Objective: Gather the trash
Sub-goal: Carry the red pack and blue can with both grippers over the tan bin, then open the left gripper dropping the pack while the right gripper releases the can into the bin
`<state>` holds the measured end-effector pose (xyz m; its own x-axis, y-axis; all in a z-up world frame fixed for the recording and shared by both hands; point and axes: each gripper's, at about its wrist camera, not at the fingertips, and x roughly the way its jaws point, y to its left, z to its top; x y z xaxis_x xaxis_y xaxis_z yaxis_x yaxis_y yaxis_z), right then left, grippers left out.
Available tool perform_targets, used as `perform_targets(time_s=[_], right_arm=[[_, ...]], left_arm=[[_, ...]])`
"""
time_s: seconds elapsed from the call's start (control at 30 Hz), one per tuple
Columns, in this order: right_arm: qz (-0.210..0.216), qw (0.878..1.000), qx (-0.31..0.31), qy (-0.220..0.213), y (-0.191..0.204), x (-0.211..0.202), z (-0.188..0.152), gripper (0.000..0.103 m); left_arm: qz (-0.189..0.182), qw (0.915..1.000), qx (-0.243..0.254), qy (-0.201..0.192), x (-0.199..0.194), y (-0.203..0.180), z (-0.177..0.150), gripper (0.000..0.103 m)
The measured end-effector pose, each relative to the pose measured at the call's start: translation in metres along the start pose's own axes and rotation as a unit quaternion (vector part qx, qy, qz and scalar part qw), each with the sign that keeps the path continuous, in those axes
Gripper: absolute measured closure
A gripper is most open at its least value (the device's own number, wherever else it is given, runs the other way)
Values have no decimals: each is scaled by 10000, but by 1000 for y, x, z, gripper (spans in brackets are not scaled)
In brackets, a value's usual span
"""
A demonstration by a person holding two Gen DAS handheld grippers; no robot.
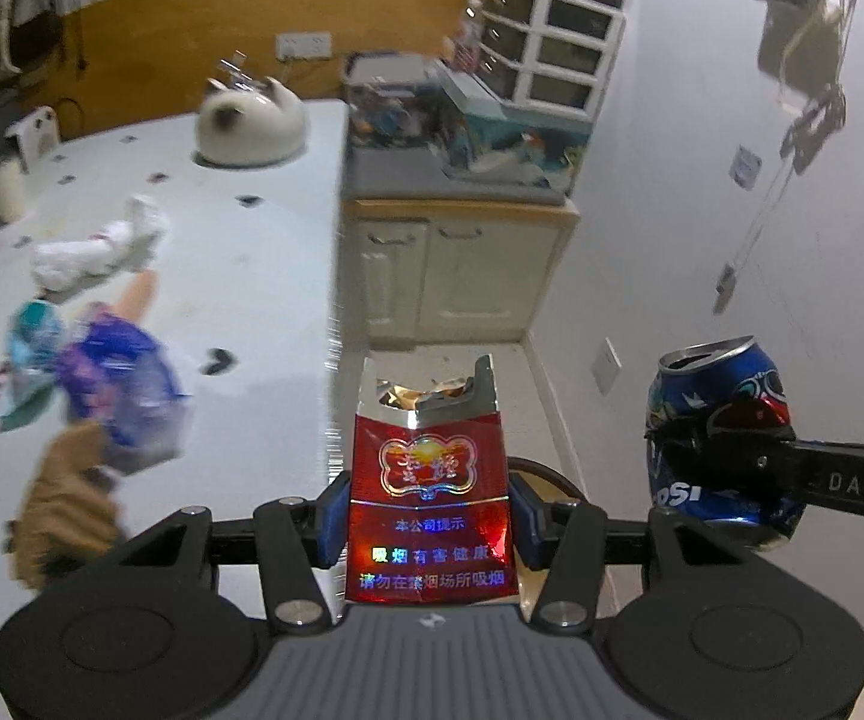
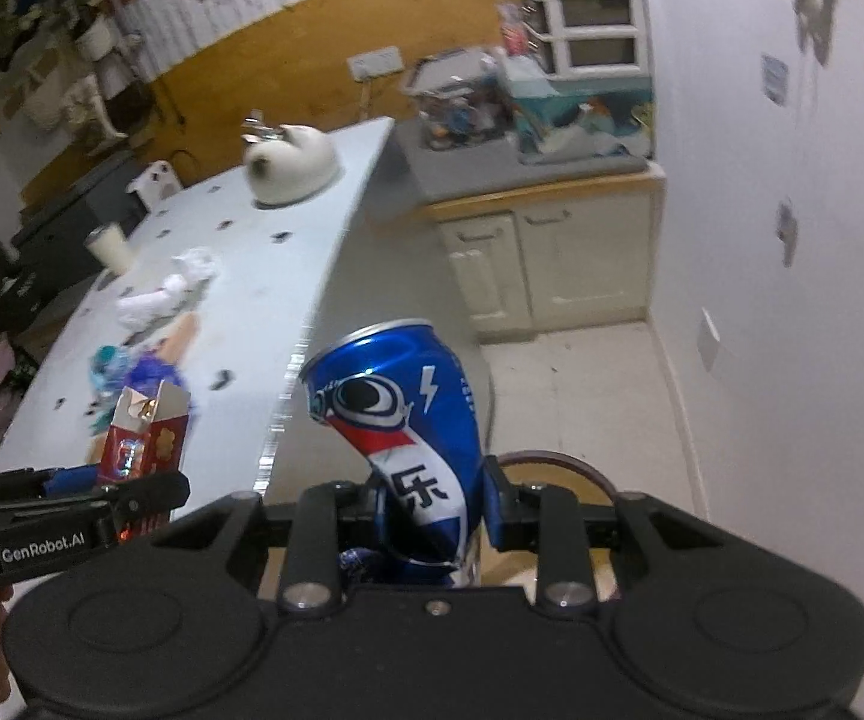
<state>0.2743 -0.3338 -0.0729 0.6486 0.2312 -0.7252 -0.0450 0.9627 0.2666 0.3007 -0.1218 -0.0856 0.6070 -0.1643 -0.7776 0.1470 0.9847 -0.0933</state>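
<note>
Trash is already in both grippers: the left gripper [image 1: 430, 516] is clamped on a torn-open red cigarette pack [image 1: 429, 480], upright between its blue pads, and the right gripper [image 2: 432, 507] is clamped on a crushed blue Pepsi can [image 2: 399, 420], its dented body tilted between the jaws. Both pieces hang in the air just off the edge of the white table [image 1: 240, 276], above the pale tiled floor [image 2: 582, 396].

More litter lies on the tabletop: crumpled white tissue [image 1: 99, 249], a purple wrapper [image 1: 123, 384] and a teal wrapper [image 1: 33, 348] just beside it, all smeared by motion blur, so their print cannot be read. A brown, fuzzy shape [image 1: 66, 504] at the table's near edge is too blurred to identify.

Farther back on the table sit a white cat-shaped ornament [image 1: 249, 123] and a pale cup [image 1: 3, 192]. Beside the table stands a cream cabinet [image 1: 456, 276] with a grey top, carrying cluttered clear boxes [image 1: 384, 102] and a white drawer unit [image 1: 552, 42] against the wall. A round brownish rim [image 2: 558, 462] shows just behind the right gripper's fingers, mostly hidden.
</note>
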Motion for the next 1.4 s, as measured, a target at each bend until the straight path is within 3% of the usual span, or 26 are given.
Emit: perform_targets(time_s=[0.3, 0.57, 0.97, 1.23, 1.4], right_arm=[[-307, 9975, 443, 453, -64, 64, -5, 73], [-648, 9886, 850, 1059, -105, 153, -34, 73], [-1081, 9718, 1044, 1816, -136, 278, -80, 73], [-1182, 9677, 776, 2085, -135, 317, -100, 73], [-1231, 9634, 764, 2256, -140, 344, -109, 73]], left_arm=[[-331, 9970, 81, 696, 100, -37, 2, 51], [-567, 9883, 27, 1414, 210, -47, -21, 51], [-405, 9749, 139, 2185, 359, -51, -76, 50], [-256, 9683, 87, 2484, 416, -40, -108, 50], [-231, 9664, 347, 2536, 434, -48, -120, 50]])
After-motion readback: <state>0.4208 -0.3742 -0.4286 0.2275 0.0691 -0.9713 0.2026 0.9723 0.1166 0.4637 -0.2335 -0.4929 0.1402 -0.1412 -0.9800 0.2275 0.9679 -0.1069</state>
